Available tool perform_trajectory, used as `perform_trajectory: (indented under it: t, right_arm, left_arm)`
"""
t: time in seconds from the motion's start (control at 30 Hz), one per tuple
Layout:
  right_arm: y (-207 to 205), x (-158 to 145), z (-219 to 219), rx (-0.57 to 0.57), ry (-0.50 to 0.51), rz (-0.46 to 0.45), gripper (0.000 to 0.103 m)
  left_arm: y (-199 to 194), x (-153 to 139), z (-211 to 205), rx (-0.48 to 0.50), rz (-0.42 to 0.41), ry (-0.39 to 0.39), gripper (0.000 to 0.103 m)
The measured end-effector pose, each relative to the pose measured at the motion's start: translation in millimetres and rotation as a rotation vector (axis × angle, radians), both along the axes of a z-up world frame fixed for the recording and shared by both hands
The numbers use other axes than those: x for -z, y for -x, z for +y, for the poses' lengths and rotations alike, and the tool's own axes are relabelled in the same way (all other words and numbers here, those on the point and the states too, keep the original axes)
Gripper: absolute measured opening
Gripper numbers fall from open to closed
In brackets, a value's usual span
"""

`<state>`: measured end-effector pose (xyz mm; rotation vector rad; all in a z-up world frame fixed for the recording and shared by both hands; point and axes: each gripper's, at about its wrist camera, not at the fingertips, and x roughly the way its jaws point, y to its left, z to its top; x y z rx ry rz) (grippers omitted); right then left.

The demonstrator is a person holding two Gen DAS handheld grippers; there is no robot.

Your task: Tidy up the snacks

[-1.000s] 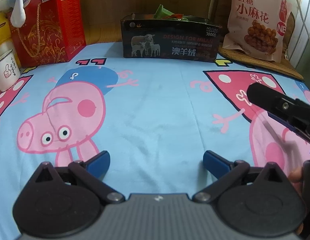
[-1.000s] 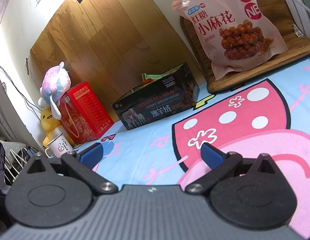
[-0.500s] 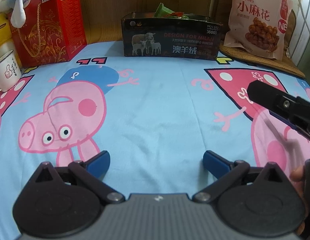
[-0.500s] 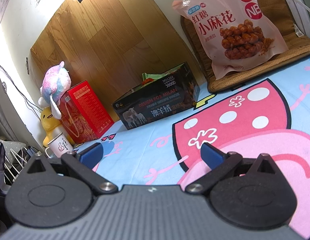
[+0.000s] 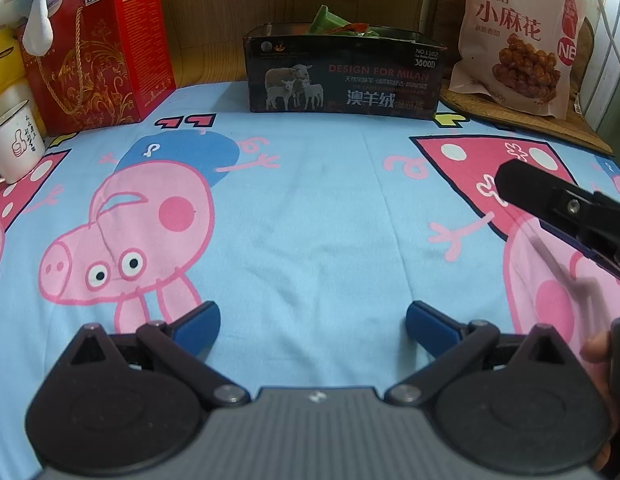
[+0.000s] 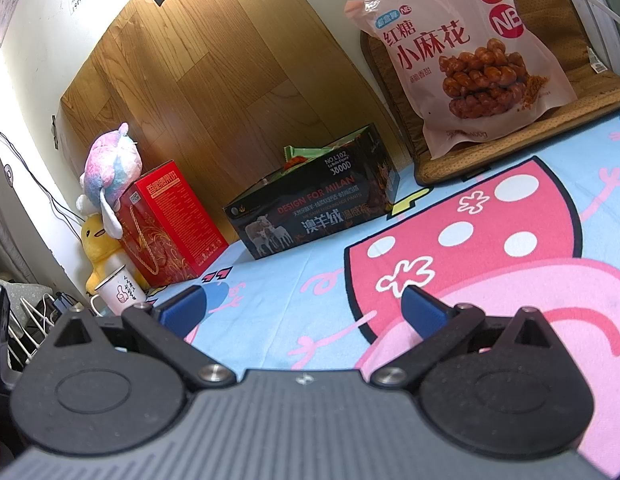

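A black cardboard box (image 5: pixel 343 74) with sheep printed on it stands at the back of the table, with green and orange snack packets (image 5: pixel 329 24) sticking out of its open top; it also shows in the right wrist view (image 6: pixel 313 212). A large pink bag of twisted dough snacks (image 5: pixel 517 36) leans at the back right on a woven mat (image 6: pixel 521 144). My left gripper (image 5: pixel 311 326) is open and empty, low over the blue cartoon cloth (image 5: pixel 310 208). My right gripper (image 6: pixel 304 308) is open and empty; its body (image 5: pixel 565 212) shows at the right edge of the left wrist view.
A red gift box (image 5: pixel 98 44) stands at the back left with a plush toy (image 6: pixel 106 168) on top. A yellow duck toy (image 6: pixel 96 244) and a white mug (image 5: pixel 16 144) stand beside it. A wooden panel (image 6: pixel 214 92) backs the table.
The left wrist view has shifted very slightly. Both grippers stay open and empty; nothing else has moved.
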<state>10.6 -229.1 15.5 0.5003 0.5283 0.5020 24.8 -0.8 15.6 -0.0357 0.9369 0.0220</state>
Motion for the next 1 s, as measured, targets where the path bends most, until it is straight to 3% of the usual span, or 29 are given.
perform_trajectory:
  t: [1.0]
  right_arm:
    - [-0.1,0.2,-0.1,-0.001,0.000,0.000,0.103]
  left_arm:
    - [2.3,-0.3,1.4,-0.016,0.001,-0.013,0.103]
